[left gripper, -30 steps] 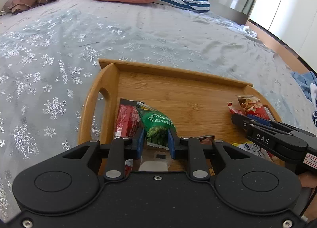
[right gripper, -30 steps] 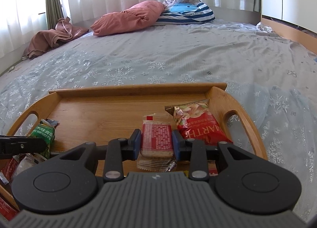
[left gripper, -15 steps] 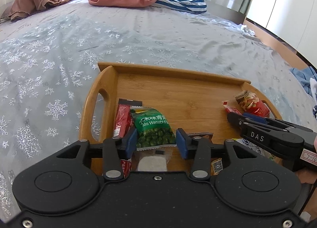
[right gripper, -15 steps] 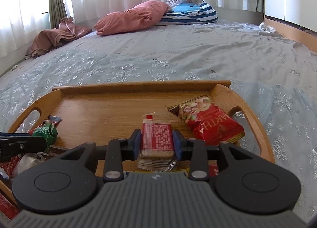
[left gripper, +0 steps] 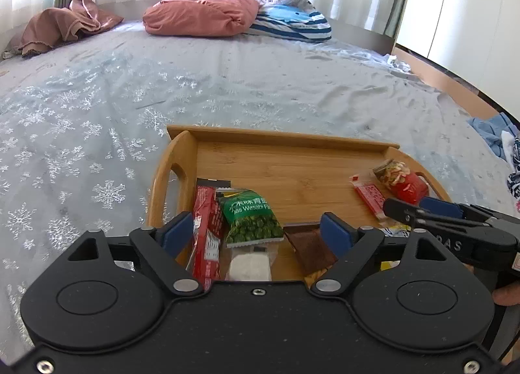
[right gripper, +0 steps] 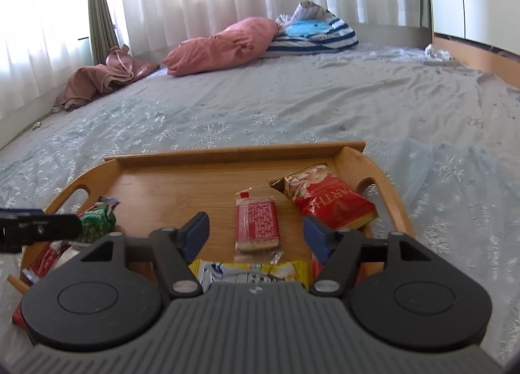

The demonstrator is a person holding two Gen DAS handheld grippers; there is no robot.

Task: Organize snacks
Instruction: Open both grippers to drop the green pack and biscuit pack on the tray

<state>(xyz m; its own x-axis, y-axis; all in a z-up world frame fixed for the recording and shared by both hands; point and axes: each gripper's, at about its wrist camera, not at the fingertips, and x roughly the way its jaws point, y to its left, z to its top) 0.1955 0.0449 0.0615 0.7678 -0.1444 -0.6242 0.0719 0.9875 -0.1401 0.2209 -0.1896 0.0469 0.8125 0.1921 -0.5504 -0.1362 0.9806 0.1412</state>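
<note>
Both grippers have just been opening their jaws: a second ago the left gripper (left gripper: pixel 256 231) was pinching the green wasabi pea packet (left gripper: pixel 251 218) and the right gripper (right gripper: pixel 256 234) was clamped on the red cracker packet (right gripper: pixel 256 223), and now each pair of blue pads is standing wide, clear of its packet, though both packets are lying in line between them. Both snacks are now resting flat on the floor of the bamboo tray (left gripper: pixel 292 166), which is sitting on the snowflake bedspread (left gripper: pixel 97 120). In the left wrist view the pea packet is lying at the lower left of the tray, just beside a red snack bar (left gripper: pixel 206 227) and partly over a white sachet (left gripper: pixel 250 263), with a brown wrapper (left gripper: pixel 308 249) to its right. In the right wrist view the cracker packet is lying at the tray's centre, near a red nut bag (right gripper: pixel 328 201) toward the right handle, and a yellow packet (right gripper: pixel 250 271) is showing at the bottom edge below it. Judging from this, two placements look finished, and both grippers are free to fetch whatever snacks are waiting outside the tray.
</note>
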